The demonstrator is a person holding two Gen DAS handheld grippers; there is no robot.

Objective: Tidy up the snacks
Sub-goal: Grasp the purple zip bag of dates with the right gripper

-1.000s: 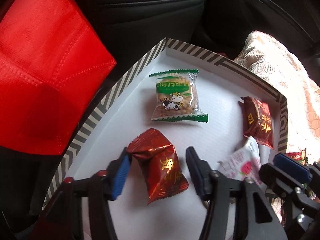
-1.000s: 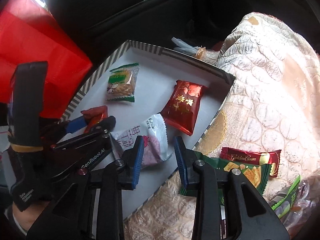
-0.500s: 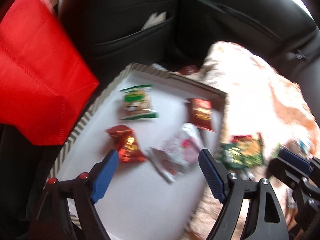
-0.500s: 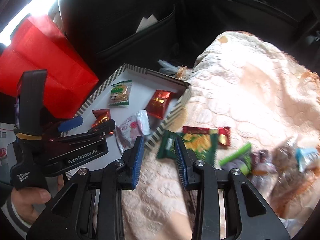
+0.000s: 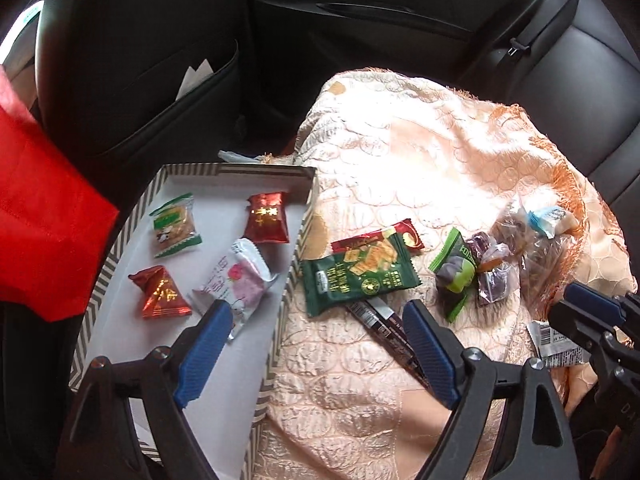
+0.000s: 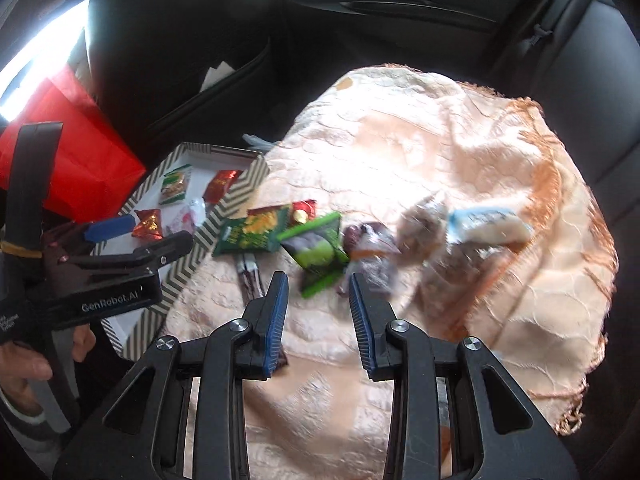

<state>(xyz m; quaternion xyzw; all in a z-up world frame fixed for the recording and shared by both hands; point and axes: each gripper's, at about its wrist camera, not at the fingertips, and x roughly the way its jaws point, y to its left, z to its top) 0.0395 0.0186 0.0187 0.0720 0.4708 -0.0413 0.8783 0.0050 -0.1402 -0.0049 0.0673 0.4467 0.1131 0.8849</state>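
Observation:
The striped-rim tray (image 5: 296, 240) holds a green biscuit pack (image 5: 174, 226), a red pack (image 5: 267, 224), a red-gold foil pack (image 5: 160, 294) and a white-pink pack (image 5: 236, 284). On the peach cloth lie a green cracker pack (image 5: 356, 276), a dark stick pack (image 5: 380, 320), a green-purple pack (image 5: 456, 272) and a blue-white pack (image 5: 552, 216). My left gripper (image 5: 316, 316) hangs above the tray's right rim, its jaws opening wide and gripping nothing. Above the cloth, near the green-purple pack (image 6: 316, 256), my right gripper (image 6: 319, 284) is narrowly open and empty.
A red bag (image 5: 36, 220) stands left of the tray. The black seat back with its pocket (image 5: 160, 80) rises behind. The peach quilted cloth (image 5: 420, 160) covers the car seat, with clear-wrapped sweets (image 5: 496, 276) on it. A hand (image 6: 24, 364) holds the left gripper's handle.
Both grippers have drawn back and swung right from the tray to over the cloth. The left jaws spread wide, leaving the red-gold foil pack in the tray. The right gap is unchanged.

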